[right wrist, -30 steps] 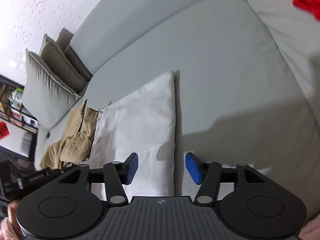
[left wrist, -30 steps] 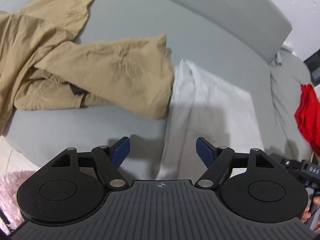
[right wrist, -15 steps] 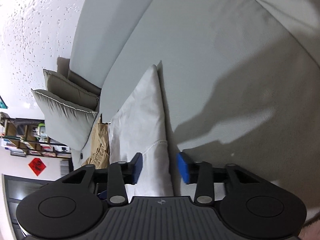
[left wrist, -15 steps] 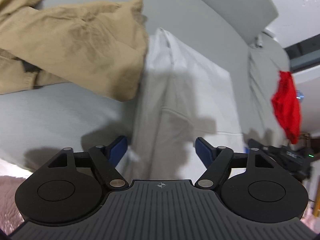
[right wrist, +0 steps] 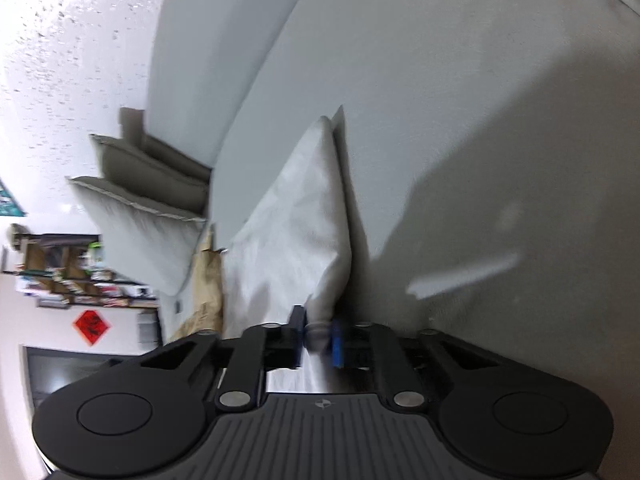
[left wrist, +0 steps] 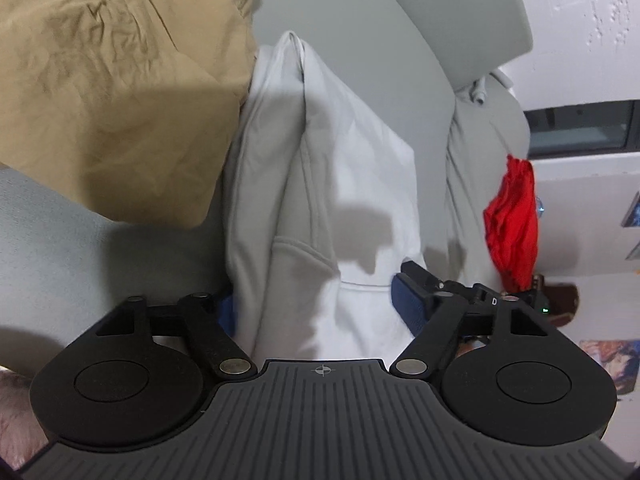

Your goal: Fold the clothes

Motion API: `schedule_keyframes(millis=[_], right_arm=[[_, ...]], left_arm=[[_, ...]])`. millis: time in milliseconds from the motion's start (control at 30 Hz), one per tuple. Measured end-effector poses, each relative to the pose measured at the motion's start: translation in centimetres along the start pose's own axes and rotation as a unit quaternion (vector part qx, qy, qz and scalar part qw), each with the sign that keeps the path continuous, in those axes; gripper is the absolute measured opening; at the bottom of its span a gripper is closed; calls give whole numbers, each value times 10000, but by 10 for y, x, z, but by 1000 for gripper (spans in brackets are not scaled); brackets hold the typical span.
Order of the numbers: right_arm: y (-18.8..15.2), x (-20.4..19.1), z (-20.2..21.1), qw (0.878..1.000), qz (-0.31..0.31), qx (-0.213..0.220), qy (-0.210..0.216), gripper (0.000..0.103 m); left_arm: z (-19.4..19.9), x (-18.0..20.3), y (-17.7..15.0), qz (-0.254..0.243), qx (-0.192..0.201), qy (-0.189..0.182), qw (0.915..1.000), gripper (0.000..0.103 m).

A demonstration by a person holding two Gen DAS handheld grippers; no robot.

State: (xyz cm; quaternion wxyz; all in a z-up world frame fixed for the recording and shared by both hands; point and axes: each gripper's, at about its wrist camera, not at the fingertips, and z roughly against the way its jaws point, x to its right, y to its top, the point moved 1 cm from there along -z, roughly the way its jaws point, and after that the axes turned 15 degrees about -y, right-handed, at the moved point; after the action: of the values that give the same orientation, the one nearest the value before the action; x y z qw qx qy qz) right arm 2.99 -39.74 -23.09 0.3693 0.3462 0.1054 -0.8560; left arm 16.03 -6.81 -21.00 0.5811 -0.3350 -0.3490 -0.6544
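A folded white garment [left wrist: 352, 184] lies on the grey sofa seat [left wrist: 360, 40]. My left gripper [left wrist: 316, 308] straddles its near end, and its jaws are closing with the bunched fabric between the blue pads [left wrist: 404, 304]. At the garment's right corner my right gripper [right wrist: 318, 336] is shut on a pinch of the white garment [right wrist: 296, 232]. Its black fingers [left wrist: 420, 276] show beside the left gripper's right pad. A crumpled tan garment [left wrist: 112, 92] overlaps the white one's far left side.
A red cloth [left wrist: 512, 224] hangs over the sofa arm on the right. Two grey cushions [right wrist: 140, 220] lean at the sofa's far end, past the tan garment [right wrist: 208, 280]. A cluttered shelf [right wrist: 80, 280] stands beyond. A pink rug [left wrist: 16, 400] lies below the seat edge.
Both grippers came down onto the white garment's near end. The right jaws shut on its corner. The left jaws narrowed around the fabric, which now bunches up between them.
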Motion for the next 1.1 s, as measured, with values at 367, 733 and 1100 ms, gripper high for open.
schedule_keyframes(millis=[367, 733, 1100], right_arm=[[-63, -118, 61, 8991, 3238, 1641, -2446, 7], [-27, -71, 177, 8579, 3067, 2746, -3074, 7], [104, 30, 311, 8335, 1841, 3627, -3740, 7]], left_arm=[[-37, 124, -61, -2062, 632, 2333, 9482, 11], [-126, 268, -79, -3462, 663, 2193, 9098, 11], [-291, 407, -56, -4227, 265, 1076, 8995, 11]])
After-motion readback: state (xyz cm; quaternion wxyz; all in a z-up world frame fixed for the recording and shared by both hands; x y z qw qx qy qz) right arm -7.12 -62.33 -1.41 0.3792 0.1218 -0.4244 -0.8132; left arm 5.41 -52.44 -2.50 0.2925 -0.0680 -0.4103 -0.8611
